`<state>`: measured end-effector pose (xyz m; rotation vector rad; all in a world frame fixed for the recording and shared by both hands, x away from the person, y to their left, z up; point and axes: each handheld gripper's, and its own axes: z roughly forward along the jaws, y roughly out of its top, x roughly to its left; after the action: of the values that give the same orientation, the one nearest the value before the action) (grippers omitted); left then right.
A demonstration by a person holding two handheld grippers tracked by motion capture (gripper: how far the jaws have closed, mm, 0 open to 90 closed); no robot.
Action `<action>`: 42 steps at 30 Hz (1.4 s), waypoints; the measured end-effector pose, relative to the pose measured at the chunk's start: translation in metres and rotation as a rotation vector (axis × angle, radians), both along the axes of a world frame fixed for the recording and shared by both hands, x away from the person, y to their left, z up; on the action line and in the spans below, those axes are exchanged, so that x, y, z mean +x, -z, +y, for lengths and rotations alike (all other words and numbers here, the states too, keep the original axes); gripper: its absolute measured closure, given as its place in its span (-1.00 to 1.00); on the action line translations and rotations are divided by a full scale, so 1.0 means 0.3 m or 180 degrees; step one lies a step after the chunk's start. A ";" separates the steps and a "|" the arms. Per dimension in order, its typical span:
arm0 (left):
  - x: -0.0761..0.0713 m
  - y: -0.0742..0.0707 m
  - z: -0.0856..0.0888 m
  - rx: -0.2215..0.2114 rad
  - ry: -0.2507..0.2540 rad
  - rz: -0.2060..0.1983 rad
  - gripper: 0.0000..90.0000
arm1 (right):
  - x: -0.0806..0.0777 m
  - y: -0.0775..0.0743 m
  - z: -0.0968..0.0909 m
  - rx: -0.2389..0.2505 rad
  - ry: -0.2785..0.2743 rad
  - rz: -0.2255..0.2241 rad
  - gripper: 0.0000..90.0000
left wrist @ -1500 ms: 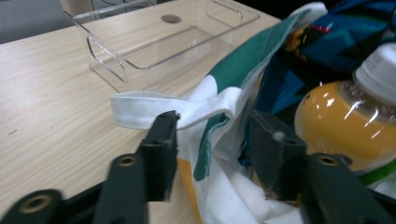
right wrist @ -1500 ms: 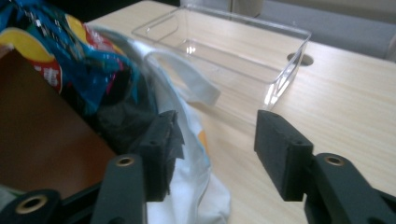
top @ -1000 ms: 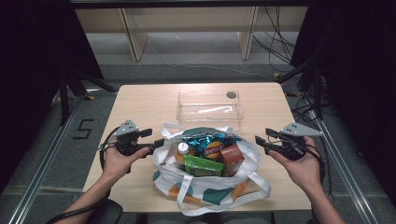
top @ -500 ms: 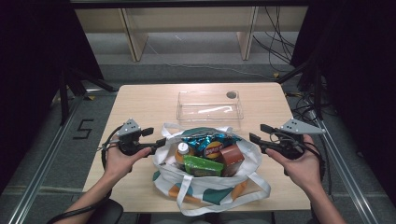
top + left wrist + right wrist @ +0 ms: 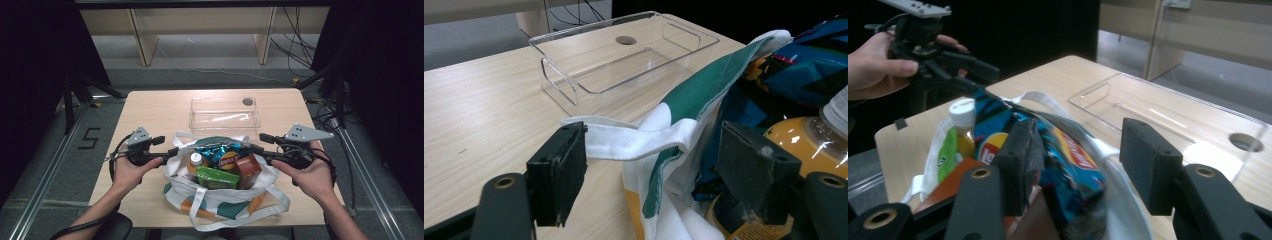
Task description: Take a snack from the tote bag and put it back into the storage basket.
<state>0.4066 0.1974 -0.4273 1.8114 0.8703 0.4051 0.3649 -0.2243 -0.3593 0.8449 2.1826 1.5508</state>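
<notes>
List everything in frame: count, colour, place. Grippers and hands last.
Table: 1, light wood, centre.
Clear tray: 1, transparent, empty, far side of table.
Tote bag: 1, white with green and orange patches, near edge, mouth held open.
Chip bag: 1, blue, in tote.
Bottle: 1, orange drink, white cap, in tote.
Green packet: 1, in tote.
Brown box: 1, in tote.
Left gripper: black, open, jaws straddling the tote's rim and strap.
Right gripper: black, open, jaws either side of the tote's rim.
Hands: 2, holding the grippers.
</notes>
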 end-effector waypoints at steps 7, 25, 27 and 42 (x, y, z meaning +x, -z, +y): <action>0.002 0.000 -0.006 0.0003 0.0051 -0.0014 -0.41 | 0.041 0.011 0.044 -0.0089 -0.0172 0.0082 0.19; 0.009 0.002 -0.009 0.0028 0.0006 -0.0021 -0.45 | 0.116 0.060 0.026 -0.0276 -0.0241 0.0332 0.29; 0.009 0.004 -0.009 0.0036 0.0001 -0.0015 -0.46 | 0.115 0.065 0.033 -0.0213 -0.0243 0.0444 0.32; 0.009 0.006 -0.011 0.0031 -0.0007 -0.0038 -0.48 | 0.133 0.069 0.045 -0.0290 -0.0348 0.0441 0.94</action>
<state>0.4094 0.1942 -0.4290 1.8153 0.8637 0.4218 0.4048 -0.2108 -0.3801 0.8399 2.4154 1.4686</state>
